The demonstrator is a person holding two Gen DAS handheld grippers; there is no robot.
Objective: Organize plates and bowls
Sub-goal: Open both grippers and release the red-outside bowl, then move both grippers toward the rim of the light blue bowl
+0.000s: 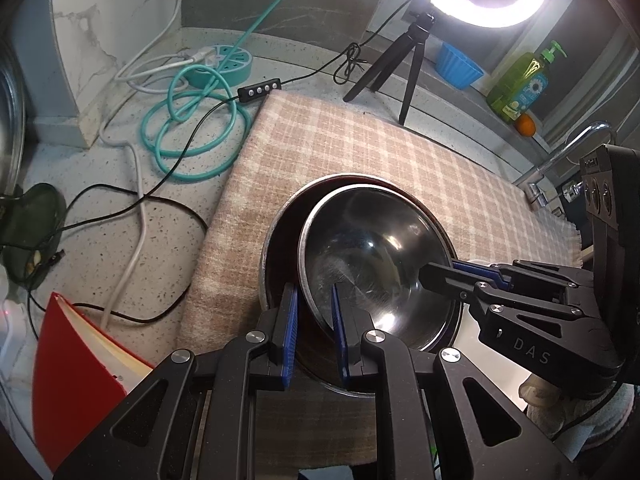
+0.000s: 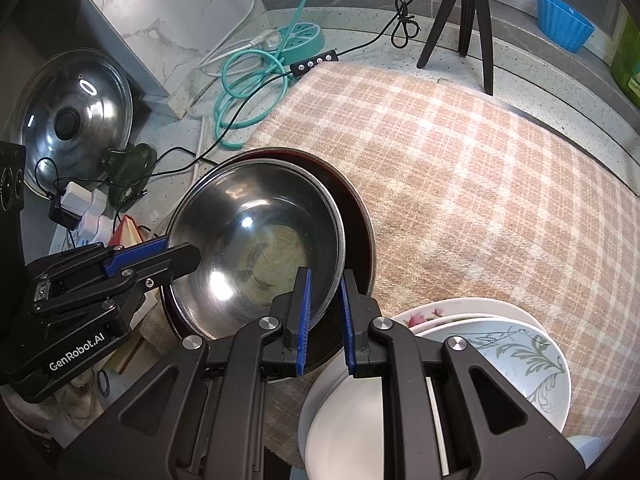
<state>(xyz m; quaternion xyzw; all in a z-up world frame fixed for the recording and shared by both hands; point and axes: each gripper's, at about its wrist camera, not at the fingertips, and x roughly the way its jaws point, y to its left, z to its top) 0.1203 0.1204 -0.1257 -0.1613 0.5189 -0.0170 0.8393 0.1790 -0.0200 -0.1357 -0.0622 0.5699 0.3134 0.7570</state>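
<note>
A steel bowl sits tilted inside a dark pan on the checked cloth. The left gripper straddles its near-left rim and the right gripper its near-right rim. Both are narrowly spread; contact with the rim is unclear.

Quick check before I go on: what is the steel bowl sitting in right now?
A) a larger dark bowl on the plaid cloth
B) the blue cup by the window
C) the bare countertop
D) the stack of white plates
A: the steel bowl nests, tilted, inside a larger dark bowl on the plaid cloth, with both grippers straddling its rim.
</note>
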